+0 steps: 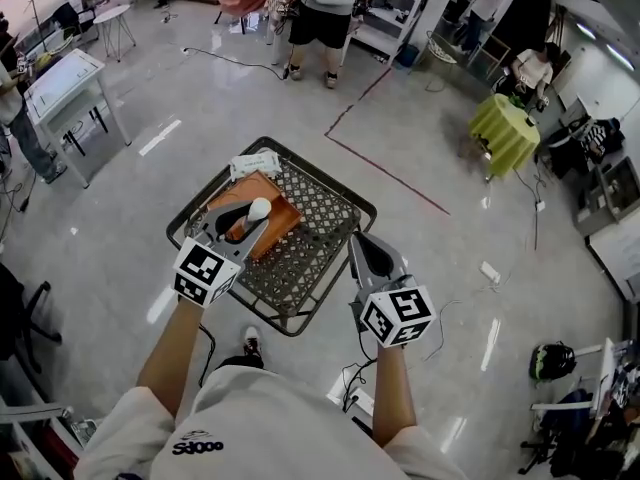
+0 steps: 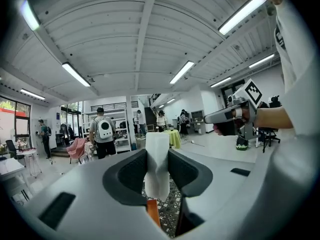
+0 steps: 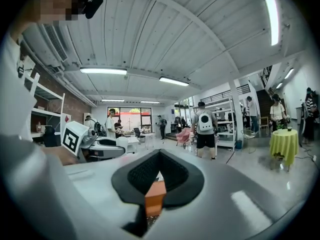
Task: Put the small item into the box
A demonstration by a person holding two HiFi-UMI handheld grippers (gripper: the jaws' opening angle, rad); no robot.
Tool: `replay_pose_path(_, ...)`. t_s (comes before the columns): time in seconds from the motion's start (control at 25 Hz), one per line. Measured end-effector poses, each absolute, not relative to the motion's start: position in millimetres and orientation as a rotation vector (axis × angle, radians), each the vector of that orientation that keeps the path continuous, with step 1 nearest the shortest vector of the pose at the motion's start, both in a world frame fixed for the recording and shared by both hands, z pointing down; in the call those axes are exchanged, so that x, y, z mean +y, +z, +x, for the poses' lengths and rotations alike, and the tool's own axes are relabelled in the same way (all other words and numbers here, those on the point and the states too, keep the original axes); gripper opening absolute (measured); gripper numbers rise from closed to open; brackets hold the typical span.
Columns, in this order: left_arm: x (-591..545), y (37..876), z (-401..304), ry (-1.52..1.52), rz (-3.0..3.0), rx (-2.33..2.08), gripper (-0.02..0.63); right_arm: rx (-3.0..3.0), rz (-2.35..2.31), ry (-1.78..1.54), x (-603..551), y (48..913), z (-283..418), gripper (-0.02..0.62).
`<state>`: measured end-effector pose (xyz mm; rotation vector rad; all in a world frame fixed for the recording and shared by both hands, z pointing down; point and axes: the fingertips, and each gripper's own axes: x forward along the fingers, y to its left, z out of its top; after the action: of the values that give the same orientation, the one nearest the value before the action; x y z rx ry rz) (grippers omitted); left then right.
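**Surface**: black mesh with a raised rim, standing on a pale glossy floor. It carries the box and a packet.

**Box**: orange and open-topped, lying in the 10 o'clock part of the surface. Its inside is mostly hidden behind the left tool, so its contents cannot be made out.

**Item**: small, white and soft-looking. It is pinched upright between the left tool's jaws and stands out past their tips. In the head view it hangs over the box, and whether it touches the box cannot be told.

**Left tool**: clenched on the item, pointing toward 1 o'clock over the box.

**Right tool**: jaws together at the tips with nothing between them. It is held over the surface's 4 o'clock rim, well apart from the box.

**Packet**: white and flat, at the surface's 11 o'clock edge, just beside the box.
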<state>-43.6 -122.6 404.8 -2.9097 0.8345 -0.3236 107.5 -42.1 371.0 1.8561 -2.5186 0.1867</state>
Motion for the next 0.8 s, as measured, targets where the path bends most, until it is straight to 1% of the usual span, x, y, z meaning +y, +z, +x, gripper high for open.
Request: replay_pose_path(0.8, -224, 442, -36, -0.452, -2.951, 0.749, 0.129, -2.502, 1.815, 0.261, -147, 394, 96, 0.009)
